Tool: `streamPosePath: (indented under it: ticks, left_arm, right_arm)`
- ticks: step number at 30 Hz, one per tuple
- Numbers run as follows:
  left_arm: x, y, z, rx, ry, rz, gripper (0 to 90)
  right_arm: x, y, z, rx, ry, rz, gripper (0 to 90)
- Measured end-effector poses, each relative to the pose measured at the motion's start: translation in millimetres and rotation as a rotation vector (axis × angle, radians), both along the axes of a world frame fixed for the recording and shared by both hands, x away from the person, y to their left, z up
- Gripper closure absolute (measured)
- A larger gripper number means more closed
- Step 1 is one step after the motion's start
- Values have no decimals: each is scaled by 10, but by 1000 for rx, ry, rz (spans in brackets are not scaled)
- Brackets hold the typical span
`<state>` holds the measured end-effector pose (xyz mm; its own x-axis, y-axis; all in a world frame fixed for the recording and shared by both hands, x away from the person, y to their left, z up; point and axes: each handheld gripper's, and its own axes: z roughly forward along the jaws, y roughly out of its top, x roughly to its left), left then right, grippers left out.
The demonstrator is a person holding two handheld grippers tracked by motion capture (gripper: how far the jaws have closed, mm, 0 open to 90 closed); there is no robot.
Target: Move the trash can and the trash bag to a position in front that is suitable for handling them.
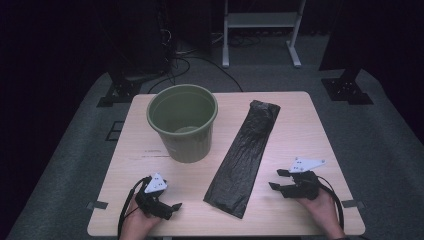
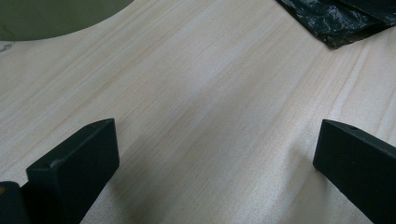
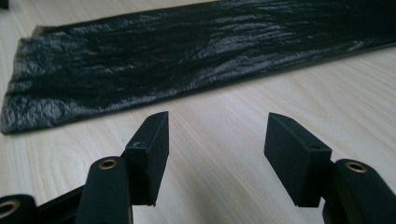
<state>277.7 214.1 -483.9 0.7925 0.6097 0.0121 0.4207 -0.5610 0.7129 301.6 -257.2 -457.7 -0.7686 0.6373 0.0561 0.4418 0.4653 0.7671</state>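
A green plastic bin (image 1: 182,122) stands upright and empty on the pale wooden table (image 1: 300,125), left of centre. A flat, folded black plastic bag (image 1: 245,155) lies to its right, running from the far side toward the front. My left gripper (image 1: 172,210) rests near the front left edge, pointing right, open with bare wood between its jaws (image 2: 215,154); the bin's base (image 2: 46,18) and a bag corner (image 2: 341,18) lie beyond it. My right gripper (image 1: 276,179) is at the front right, pointing left at the bag (image 3: 187,60), and stands open (image 3: 217,144) short of the bag's edge with nothing between its jaws.
A white metal frame (image 1: 260,30) and black stand bases (image 1: 347,90) stand on the grey carpet beyond the table, with cables (image 1: 185,60) on the floor. Bare wood lies between both grippers and the bag.
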Motion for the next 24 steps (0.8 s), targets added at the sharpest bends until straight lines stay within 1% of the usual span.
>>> streamPosePath:
  ticks: [9, 11, 13, 14, 15, 17, 19, 24]
  left_arm:
    - [0, 0, 0, 0, 0, 0, 0]
    - [0, 0, 0, 0, 0, 0, 0]
    - [0, 0, 0, 0, 0, 0, 0]
    - [0, 0, 0, 0, 0, 0, 0]
    - [0, -1, 0, -1, 0, 0, 0]
    - [1, 0, 0, 0, 0, 0, 0]
    - [0, -1, 0, -1, 0, 0, 0]
    - [1, 0, 0, 0, 0, 0, 0]
  right_arm:
    - [150, 116, -33, 68, 39, -12, 409]
    - [199, 167, -44, 66, 54, -8, 411]
    - [241, 225, -58, 70, 59, -6, 415]
    - [241, 225, -58, 70, 59, -6, 415]
    - [282, 293, -79, 63, 62, -6, 415]
    - [311, 335, -89, 67, 62, -7, 414]
    - [343, 373, -103, 67, 52, -15, 412]
    - [397, 421, -151, 70, 60, -19, 401]
